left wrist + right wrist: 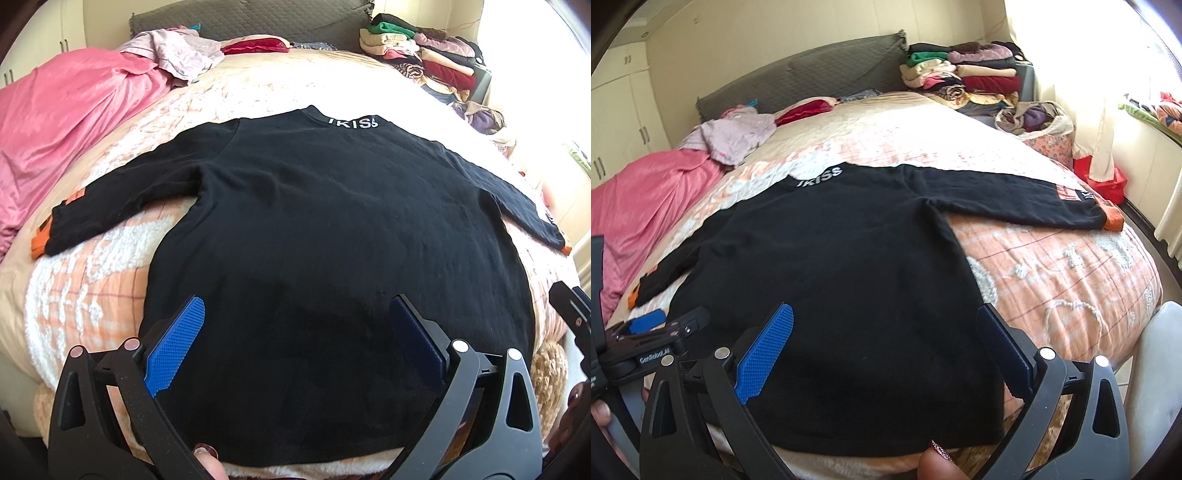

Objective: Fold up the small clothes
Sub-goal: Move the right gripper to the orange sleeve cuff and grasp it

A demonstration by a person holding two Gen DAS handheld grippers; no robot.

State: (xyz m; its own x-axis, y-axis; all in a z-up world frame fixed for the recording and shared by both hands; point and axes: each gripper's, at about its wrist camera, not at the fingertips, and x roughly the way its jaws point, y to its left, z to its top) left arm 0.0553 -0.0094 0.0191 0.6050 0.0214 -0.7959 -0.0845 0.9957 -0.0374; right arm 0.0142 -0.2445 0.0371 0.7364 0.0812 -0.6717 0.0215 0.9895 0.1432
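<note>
Black long-sleeved top [332, 236] lies flat on the bed [258, 92], sleeves spread, orange cuffs [1113, 219] showing. White lettering at its collar [820, 176] reads "IKISS". A cloth bag [1034, 122] at the bedside holds crumpled garments. Left gripper [295, 332] and right gripper [882, 339] hover over the hem, jaws wide apart, holding nothing.

A peach checked bedspread [1052, 266] covers the bed. A pink blanket [62, 122] lies bunched along its left side, with a crumpled pale lilac garment [181, 51] and a red cushion [255, 45] near the grey quilted headboard [812, 81]. White cupboards [617, 110] stand at the left wall.
</note>
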